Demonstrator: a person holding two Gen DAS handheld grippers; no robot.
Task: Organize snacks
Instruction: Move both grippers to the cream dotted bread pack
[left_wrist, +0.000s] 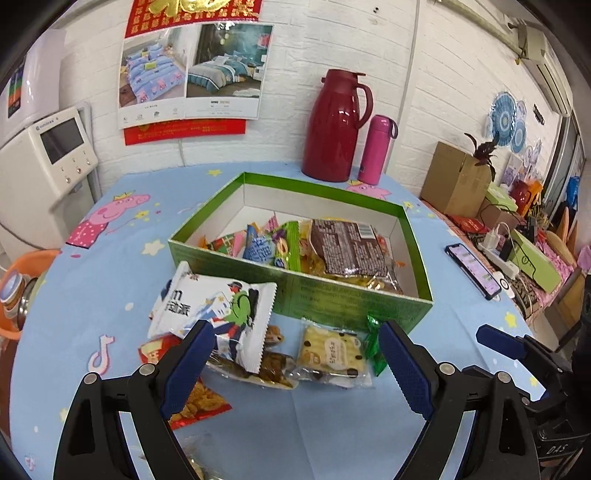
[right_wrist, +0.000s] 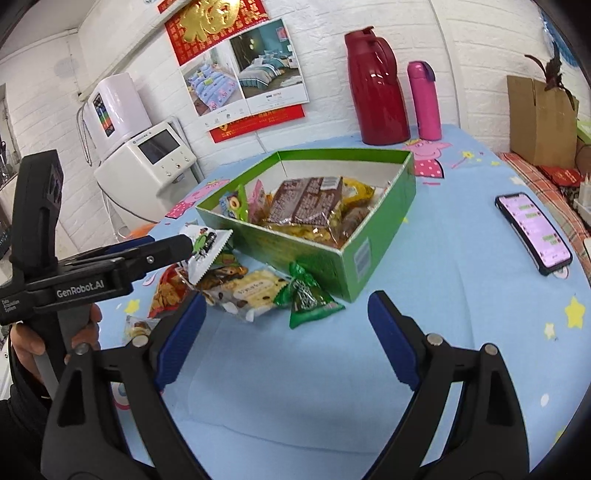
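green cardboard box (left_wrist: 354, 295) sits mid-worktop, open-topped and already part filled with packets. i judge the step in hand to be loading the loose snacks that lie just in front of its near wall. my left gripper (left_wrist: 295, 343) is spread wide with nothing clamped, one finger over the white snack packet (left_wrist: 221, 306), which rests on the pile. my right gripper (right_wrist: 286, 314) is likewise released and empty, near the green candy bag (right_wrist: 306, 295) and the biscuit packet (right_wrist: 251, 291). next move, in my view: close on one packet, lift it clear of the box wall and drop it inside. worktop carries a blue cartoon cloth (right_wrist: 461, 277); a phone (right_wrist: 532, 229), red thermos jug (left_wrist: 332, 125) and pink flask (left_wrist: 375, 155) stand by a white brick wall.
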